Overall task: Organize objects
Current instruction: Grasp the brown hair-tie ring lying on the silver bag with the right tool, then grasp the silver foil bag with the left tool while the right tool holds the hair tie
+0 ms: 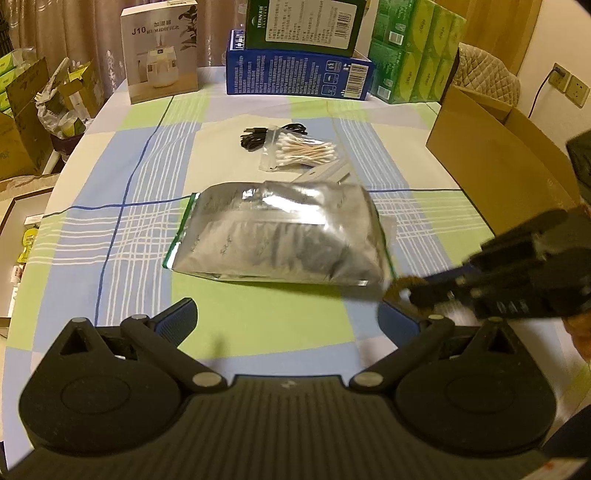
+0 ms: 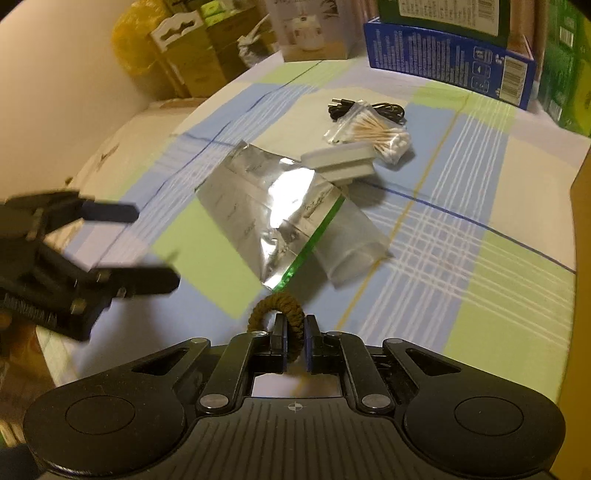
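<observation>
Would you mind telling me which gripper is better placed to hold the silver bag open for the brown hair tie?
Probably the left. The left gripper is open and empty near the silver bag, while the right gripper is shut on the hair tie.

checked tablecloth [image 1: 147, 229], curtain [image 1: 85, 29], wall sockets [image 1: 569, 83]

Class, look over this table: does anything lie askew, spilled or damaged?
Nothing is spilled or broken. The crinkled silver foil zip bag lies skewed across the checked tablecloth, and the white plastic block rests on its far edge.
</observation>
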Tool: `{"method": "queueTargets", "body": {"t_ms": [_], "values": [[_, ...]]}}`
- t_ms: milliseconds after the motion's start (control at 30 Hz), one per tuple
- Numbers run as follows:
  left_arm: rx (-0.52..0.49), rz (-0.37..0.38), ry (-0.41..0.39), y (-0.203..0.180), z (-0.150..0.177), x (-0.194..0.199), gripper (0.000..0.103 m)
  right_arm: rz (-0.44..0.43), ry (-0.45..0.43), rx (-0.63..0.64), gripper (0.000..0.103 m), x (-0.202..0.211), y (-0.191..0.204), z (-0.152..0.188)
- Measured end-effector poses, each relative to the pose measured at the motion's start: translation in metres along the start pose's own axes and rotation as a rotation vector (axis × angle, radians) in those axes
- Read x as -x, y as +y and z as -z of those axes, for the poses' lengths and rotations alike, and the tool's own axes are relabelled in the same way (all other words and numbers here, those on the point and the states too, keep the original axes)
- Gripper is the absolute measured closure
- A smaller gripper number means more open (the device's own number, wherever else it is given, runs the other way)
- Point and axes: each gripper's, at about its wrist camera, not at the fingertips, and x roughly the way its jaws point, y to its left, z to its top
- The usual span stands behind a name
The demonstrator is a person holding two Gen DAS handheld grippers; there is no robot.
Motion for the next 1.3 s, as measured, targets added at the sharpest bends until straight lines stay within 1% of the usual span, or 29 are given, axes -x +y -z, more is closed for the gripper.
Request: {"method": "queueTargets", "body": {"t_ms": [167,267,400,567,667,700,733,767,833,933,1033,1133,1200,1300], "values": [[-0.015,0.011,0.011,-0.011,-0.003,-0.005,0.001,0.057,-0.018,-0.058,0.098,0.016,-0.02,0.004],[0.033,0.008,0.015,-0.013,-0.01,-0.01,0.001,0.074,-0.026,-0.064,0.098,0.02,-0.027,0.003],[0.152,-0.006,0.0,-0.011,-0.025,-0.022,0.001,0.098,-0.045,-0.089,0.098,0.022,-0.034,0.001],[0.363,-0.01,-0.021,0.004,-0.046,-0.044,0.001,0.131,-0.051,-0.075,0.098,0.022,-0.036,-0.001],[0.473,-0.001,-0.001,0.013,-0.051,-0.057,0.001,0.134,-0.046,-0.074,0.098,0.019,-0.037,-0.001],[0.496,-0.003,0.016,0.015,-0.051,-0.063,0.001,0.136,-0.045,-0.074,0.098,0.018,-0.037,-0.002],[0.501,-0.021,0.036,0.015,-0.051,-0.067,0.002,0.135,-0.044,-0.074,0.098,0.017,-0.037,-0.002],[0.488,-0.045,0.05,0.014,-0.05,-0.069,0.002,0.134,-0.045,-0.074,0.098,0.017,-0.037,-0.002],[0.44,-0.053,0.059,0.013,-0.045,-0.07,0.002,0.139,-0.044,-0.066,0.098,0.018,-0.036,-0.001],[0.359,-0.081,0.096,0.016,-0.033,-0.066,0.0,0.149,-0.04,-0.048,0.098,0.018,-0.033,0.0],[0.293,-0.098,0.117,0.026,-0.021,-0.056,0.0,0.151,-0.038,-0.043,0.098,0.019,-0.032,0.001],[0.232,-0.138,0.122,0.035,-0.015,-0.043,0.002,0.15,-0.033,-0.041,0.098,0.018,-0.03,0.003],[0.192,-0.136,0.121,0.036,-0.017,-0.038,0.002,0.145,-0.031,-0.043,0.098,0.017,-0.029,0.004],[0.12,-0.101,0.119,0.036,-0.027,-0.037,0.002,0.145,-0.03,-0.044,0.098,0.018,-0.029,0.005]]}}
